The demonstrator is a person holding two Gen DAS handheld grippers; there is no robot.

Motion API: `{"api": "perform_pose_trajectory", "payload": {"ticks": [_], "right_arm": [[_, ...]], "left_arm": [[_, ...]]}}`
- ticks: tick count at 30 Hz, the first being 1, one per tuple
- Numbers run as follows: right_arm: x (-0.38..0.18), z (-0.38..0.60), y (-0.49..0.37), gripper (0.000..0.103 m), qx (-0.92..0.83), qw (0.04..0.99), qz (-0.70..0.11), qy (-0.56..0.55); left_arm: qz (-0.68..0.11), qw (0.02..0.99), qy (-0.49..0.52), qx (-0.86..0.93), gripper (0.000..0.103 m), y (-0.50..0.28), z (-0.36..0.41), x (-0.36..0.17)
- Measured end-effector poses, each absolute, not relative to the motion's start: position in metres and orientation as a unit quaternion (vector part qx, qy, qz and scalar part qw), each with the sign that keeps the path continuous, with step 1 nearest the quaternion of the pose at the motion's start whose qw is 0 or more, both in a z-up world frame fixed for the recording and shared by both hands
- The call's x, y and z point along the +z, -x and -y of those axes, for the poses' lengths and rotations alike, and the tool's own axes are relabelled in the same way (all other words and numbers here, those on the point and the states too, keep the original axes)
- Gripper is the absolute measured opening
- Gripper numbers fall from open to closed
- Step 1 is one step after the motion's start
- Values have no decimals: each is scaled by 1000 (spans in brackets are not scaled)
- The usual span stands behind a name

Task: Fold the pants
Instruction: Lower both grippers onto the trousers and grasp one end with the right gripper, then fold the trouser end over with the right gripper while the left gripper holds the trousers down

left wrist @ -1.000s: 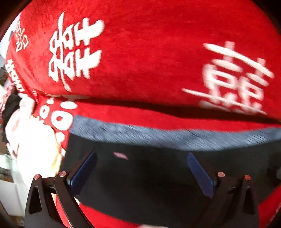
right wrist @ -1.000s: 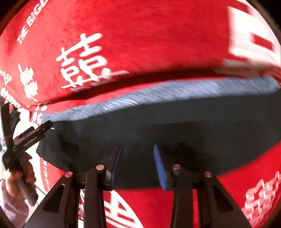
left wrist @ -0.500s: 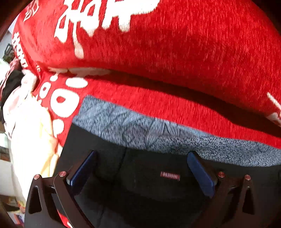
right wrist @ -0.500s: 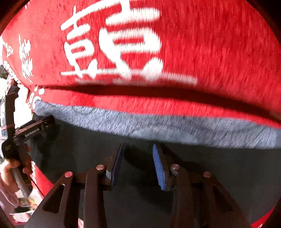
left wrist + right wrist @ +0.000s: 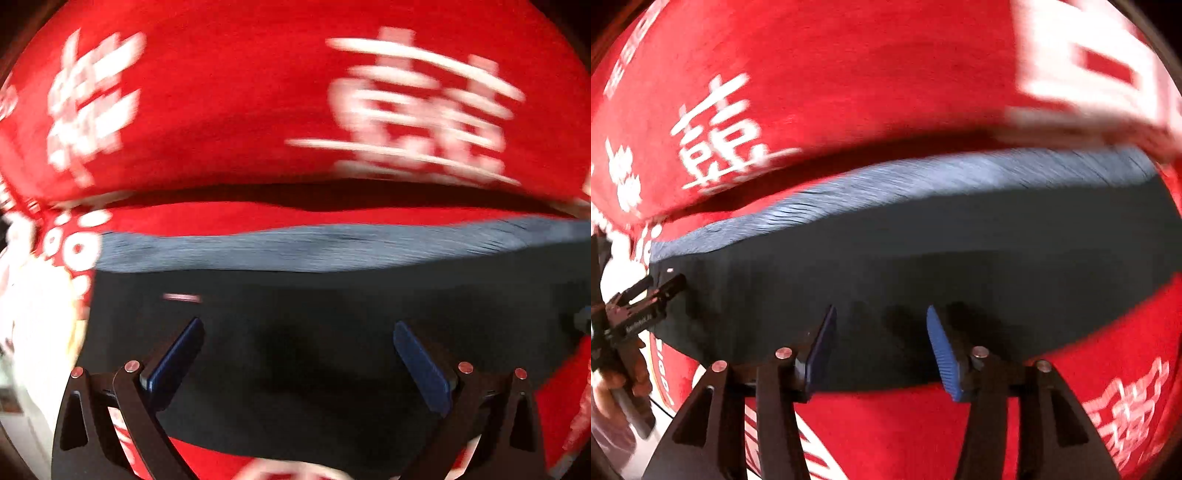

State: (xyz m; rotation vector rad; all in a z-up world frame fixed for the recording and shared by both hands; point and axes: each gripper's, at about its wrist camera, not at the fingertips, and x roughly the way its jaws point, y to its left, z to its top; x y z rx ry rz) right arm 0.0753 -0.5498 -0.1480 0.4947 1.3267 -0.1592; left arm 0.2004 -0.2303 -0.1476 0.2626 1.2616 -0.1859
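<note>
The dark pants (image 5: 295, 350) lie folded flat on a red cloth, with a grey patterned waistband (image 5: 295, 245) along their far edge. They also show in the right wrist view (image 5: 905, 266), waistband (image 5: 923, 177) on the far side. My left gripper (image 5: 295, 354) is open wide above the dark fabric, holding nothing. My right gripper (image 5: 881, 343) is open, its blue pads over the near edge of the pants, holding nothing. The left gripper (image 5: 646, 306) shows in the right wrist view at the pants' left end.
A red cloth with white characters (image 5: 258, 110) covers the surface and rises in a fold behind the pants (image 5: 849, 74). White and cream fabric (image 5: 33, 332) lies at the left edge. A hand (image 5: 617, 384) holds the left gripper.
Both views pulled back from close over the waistband, so more of the pants and red cloth show. Both grippers stay open and empty.
</note>
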Motion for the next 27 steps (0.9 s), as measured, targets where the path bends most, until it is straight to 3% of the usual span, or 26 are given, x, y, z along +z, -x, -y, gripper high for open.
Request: {"api": "perform_pose_trajectory", "payload": {"ticks": [7, 15, 16, 17, 21, 23, 27], "right_arm": [[-145, 688, 7, 56, -273, 731, -541, -315], [-163, 777, 20, 54, -301, 723, -490, -383], [-167, 783, 19, 28, -297, 720, -490, -390], [-170, 786, 17, 15, -294, 718, -491, -396], [-175, 780, 21, 18, -287, 722, -510, -370], [-174, 781, 23, 50, -305, 717, -520, -350], [-169, 780, 39, 52, -253, 711, -498, -427]], "left_arm": [[-582, 786, -146, -151, 103, -173, 338, -159], [-604, 763, -191, -125, 103, -158, 360, -188], [-602, 765, -193, -122, 103, -157, 360, -187], [-603, 765, -195, -119, 103, -156, 361, -187], [-608, 762, -196, -102, 103, -156, 367, -188], [-608, 763, -197, -97, 103, -154, 370, -187], [-607, 759, -214, -99, 103, -144, 393, -176]]}}
